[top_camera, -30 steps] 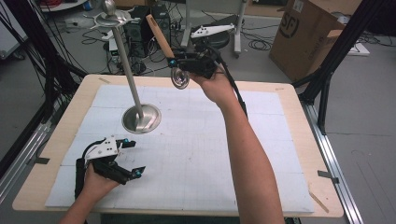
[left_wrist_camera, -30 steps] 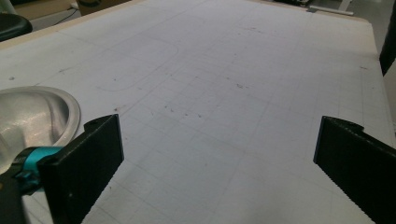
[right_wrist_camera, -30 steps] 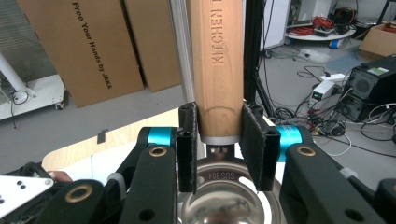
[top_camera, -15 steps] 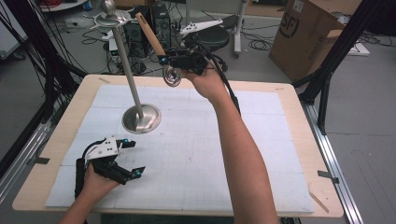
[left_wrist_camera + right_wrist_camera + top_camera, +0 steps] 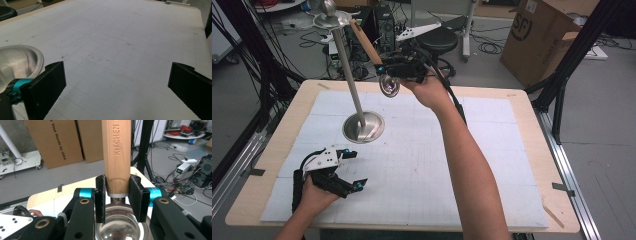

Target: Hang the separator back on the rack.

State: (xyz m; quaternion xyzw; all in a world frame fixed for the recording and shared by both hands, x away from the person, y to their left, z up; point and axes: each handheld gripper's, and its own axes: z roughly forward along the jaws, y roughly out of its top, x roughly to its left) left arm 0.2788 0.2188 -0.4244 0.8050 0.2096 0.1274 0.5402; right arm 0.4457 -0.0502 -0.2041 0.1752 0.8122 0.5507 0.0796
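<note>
Room: lab space with cables on the floor, a stool (image 5: 443, 39) and a cardboard box (image 5: 546, 35) behind a wooden table (image 5: 522, 105) topped by a white gridded mat (image 5: 422, 165).

Stand: a steel stand (image 5: 363, 127), round base on the mat left of centre, thin pole leaning up to a small disc and knob at the top.

Ladle: a ladle (image 5: 368, 46) with a wooden handle and a steel bowl, held in the air above the table's far edge, handle pointing up and left toward the stand's top, bowl hanging low near the hand.

Right gripper: the right gripper (image 5: 117, 195) is clamped on the ladle's handle just above the metal collar; its own view shows both pads pressed against the wood, with the bowl (image 5: 117, 230) below.

Left gripper: the left gripper (image 5: 354, 170) rests on the mat at the near left, jaws wide apart with nothing between them; the stand's base (image 5: 17, 62) sits just beside one jaw in its own view.

Change: over the last second the ladle has travelled left and farther from the person, and the handle tip now lies close under the stand's top disc. The left gripper has not shifted.

Meaning: likely the ladle is being brought to hang on the stand; the approach looks almost done, the hooking itself not yet.
</note>
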